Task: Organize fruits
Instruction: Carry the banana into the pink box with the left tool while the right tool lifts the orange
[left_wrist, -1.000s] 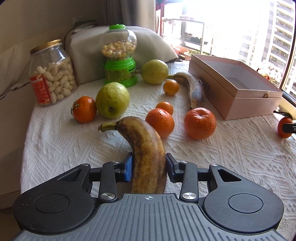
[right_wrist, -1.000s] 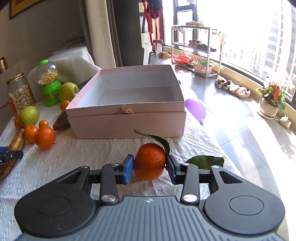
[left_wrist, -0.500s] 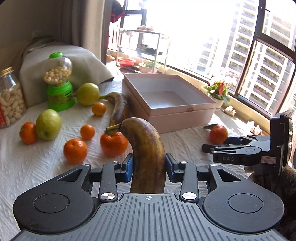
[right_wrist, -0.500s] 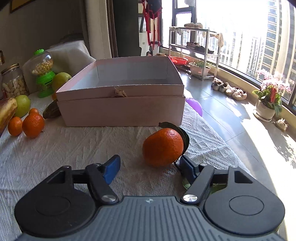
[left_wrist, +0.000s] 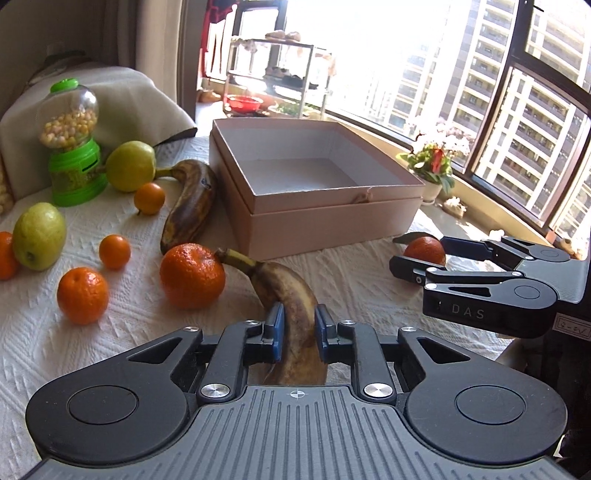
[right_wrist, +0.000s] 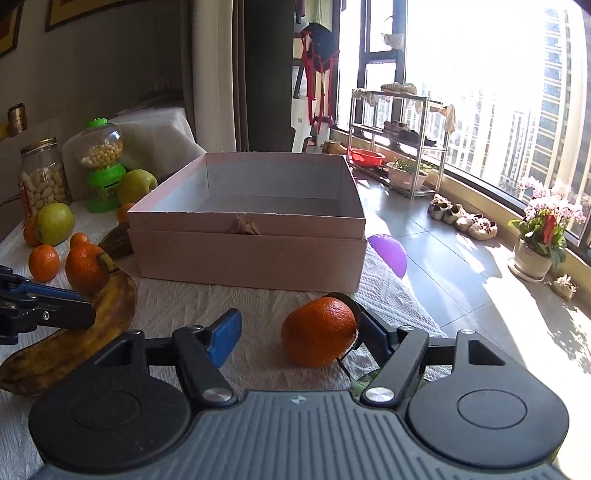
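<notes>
Brown, spotty banana (left_wrist: 291, 317) pinched tight between the blue pads of the left gripper (left_wrist: 298, 334), stem pointing up toward a big orange (left_wrist: 192, 275). Seen from the right wrist too, near the front of the white cloth (right_wrist: 192, 299). Spread wide, the right gripper (right_wrist: 299, 338), with a leafy orange (right_wrist: 319, 330) sitting on the cloth between its fingers, touching the right pad, well apart from the left one. Just behind, a pink box (left_wrist: 317, 195), open on top, nothing seen inside. To the left of the box, another brown banana (left_wrist: 192, 206) lying flat, two green pears (left_wrist: 38, 236) (left_wrist: 130, 166), plus a few small oranges (left_wrist: 83, 295) spread around. Farther back, a green candy machine (left_wrist: 72, 140) and a jar of peanuts (right_wrist: 42, 175).
</notes>
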